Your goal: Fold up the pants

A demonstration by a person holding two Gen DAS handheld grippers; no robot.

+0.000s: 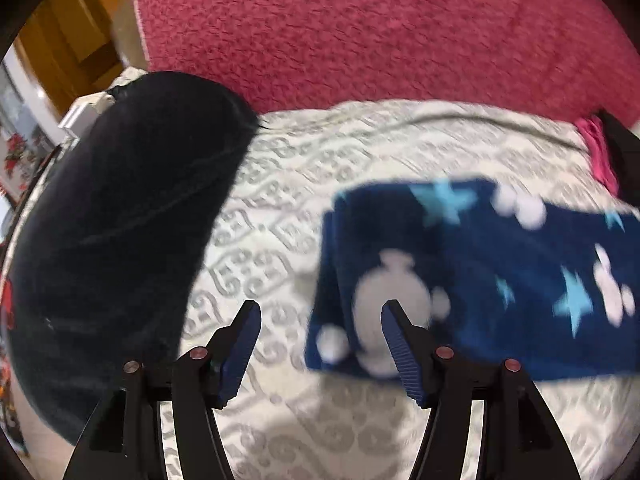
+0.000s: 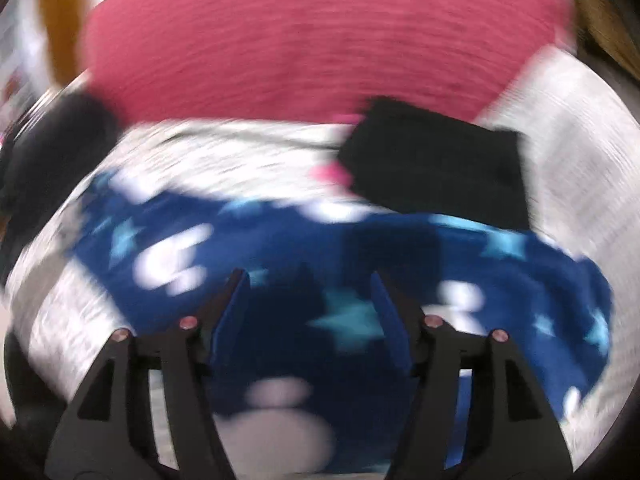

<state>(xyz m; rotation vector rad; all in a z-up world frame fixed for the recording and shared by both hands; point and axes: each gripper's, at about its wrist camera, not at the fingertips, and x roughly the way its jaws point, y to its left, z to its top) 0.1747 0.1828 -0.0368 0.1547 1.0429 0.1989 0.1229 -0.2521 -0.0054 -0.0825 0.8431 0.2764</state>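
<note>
Lying folded into a flat rectangle on the white-and-grey patterned bedspread: navy fleece pants printed with light blue stars and white mouse-head shapes. Hovering over the bedspread at the pants' left edge, left gripper with jaws spread wide and holding nothing, its right fingertip showing against the fabric's corner, its left one against bare bedspread. Hanging directly above the middle of the pants in the right wrist view, right gripper, likewise parted and empty, both blue pads framing the starred cloth; whether touching it, impossible to tell through the heavy blur. Resting to the left of the pants, well apart, a large dark navy garment bunched at the bed's edge. Sitting beyond the pants' far right end, a folded black item with a bit of pink cloth just beside it. Covering the far half of the bed, a crimson textured blanket.
</note>
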